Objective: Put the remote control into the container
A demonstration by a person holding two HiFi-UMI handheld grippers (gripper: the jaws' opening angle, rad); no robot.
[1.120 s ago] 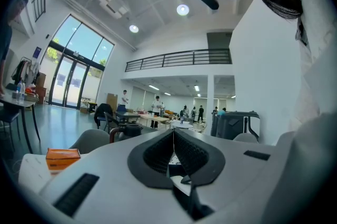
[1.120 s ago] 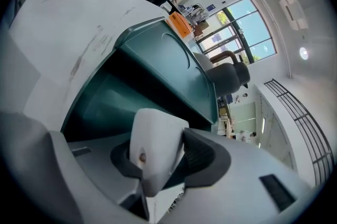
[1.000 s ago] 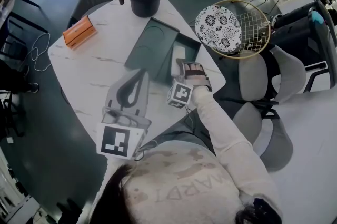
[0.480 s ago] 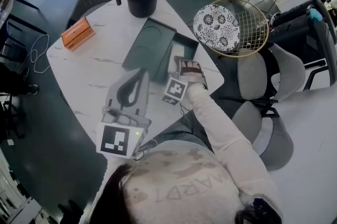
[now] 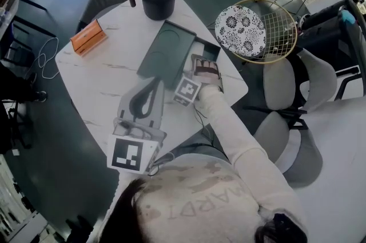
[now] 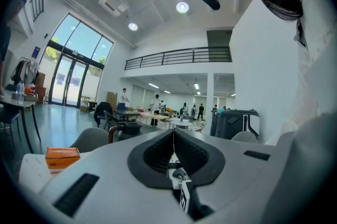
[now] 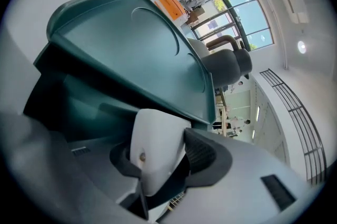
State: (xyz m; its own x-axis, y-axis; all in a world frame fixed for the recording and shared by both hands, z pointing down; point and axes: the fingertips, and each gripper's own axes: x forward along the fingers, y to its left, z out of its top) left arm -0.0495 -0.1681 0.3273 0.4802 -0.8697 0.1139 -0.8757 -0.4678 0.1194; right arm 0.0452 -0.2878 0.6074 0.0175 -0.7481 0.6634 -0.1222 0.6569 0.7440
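Compared with a second ago, the right gripper (image 5: pixel 204 68) is sitting farther in over the container (image 5: pixel 167 52), near the right edge of the surface (image 5: pixel 103 79). Its jaws are pinching the white remote control (image 7: pixel 154 150), whose tip is hanging at the mouth of the open compartment below the lid. The left gripper (image 5: pixel 143 100) is resting pressed together and empty near the front edge. Placement is in hand. The next move is probably calling for lowering the remote control fully into the compartment, then spreading the jaws.
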